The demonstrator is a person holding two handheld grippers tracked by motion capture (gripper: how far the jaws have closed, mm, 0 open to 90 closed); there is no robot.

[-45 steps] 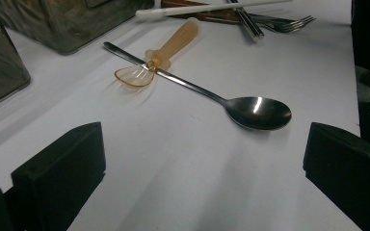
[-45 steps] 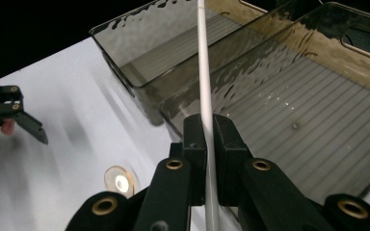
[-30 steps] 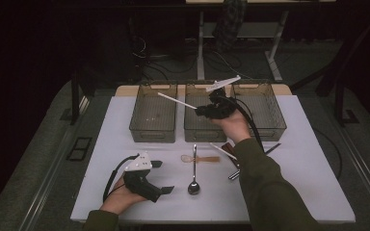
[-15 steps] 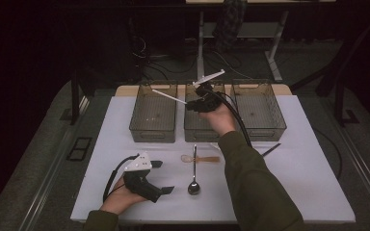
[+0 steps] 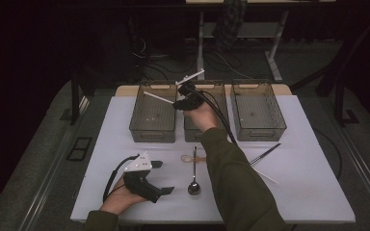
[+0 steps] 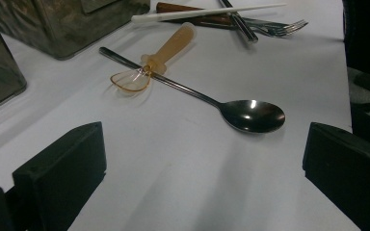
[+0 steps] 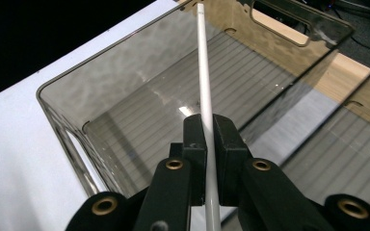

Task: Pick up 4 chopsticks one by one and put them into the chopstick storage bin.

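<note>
Three bins in a row at the far edge of the table (image 5: 125,125): left bin (image 5: 152,115), middle bin (image 5: 207,131), right bin (image 5: 257,109). Right gripper (image 5: 176,102) sits above the gap between left and middle bins, clamped on a stick (image 5: 158,97) that reaches out over the left bin. Near side of the bins, centre: spoon (image 5: 194,179) lying lengthwise, bowl toward the person; small scoop (image 5: 192,158) lies across its handle, touching it. Right of the spoon, partly behind the sleeve: chopsticks (image 5: 265,154). Fork (image 6: 282,26) lies just by them in the left gripper view. Left gripper (image 5: 159,178) rests on the table near the front edge, left of the spoon, jaws wide apart, pointing at it.
</note>
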